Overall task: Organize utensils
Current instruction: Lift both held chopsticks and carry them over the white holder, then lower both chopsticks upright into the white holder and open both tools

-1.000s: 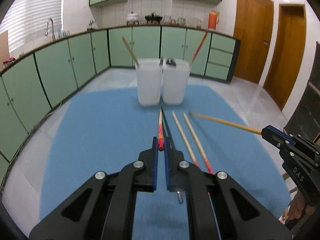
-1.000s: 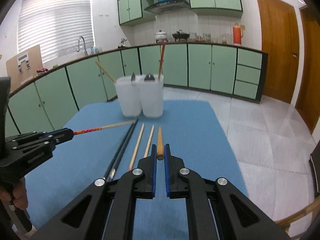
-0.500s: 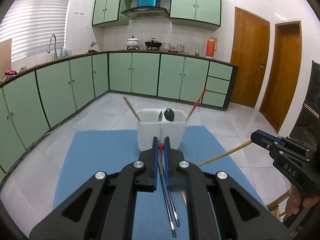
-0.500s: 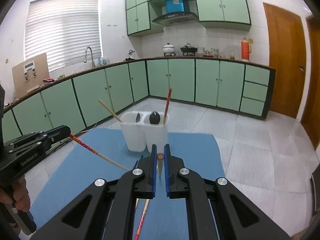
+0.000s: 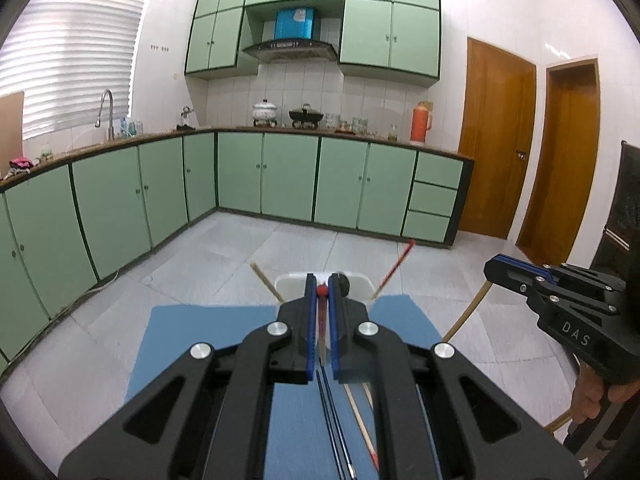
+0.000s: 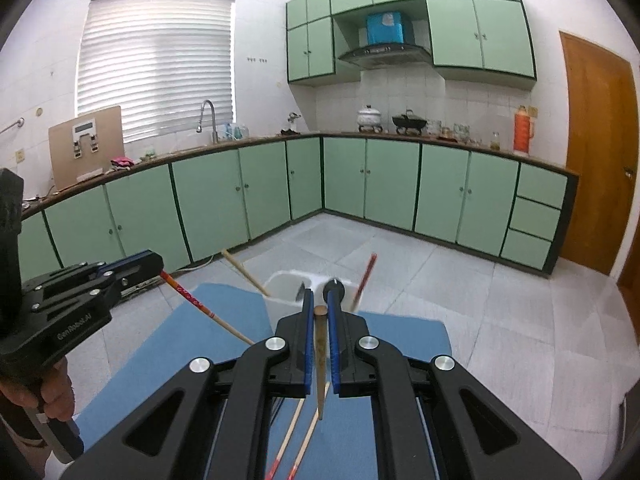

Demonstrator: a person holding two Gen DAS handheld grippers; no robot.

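Kitchen: green cabinets, blue mat (image 5: pixel 200 340)
Left tool (image 5: pixel 321 292): clamps red-ended chopstick (image 6: pixel 192 300), tip slanting down
Right tool (image 6: pixel 320 314): clamps wooden chopstick (image 6: pixel 320 360), near-vertical, tip down
Cups (image 6: pixel 286 284): ahead, below both tools

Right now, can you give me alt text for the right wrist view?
The right tongs are shut on a plain brown wooden chopstick, raised above the blue table mat in front of two white plastic utensil holders. At left, the left tongs grip a red-patterned wooden chopstick.
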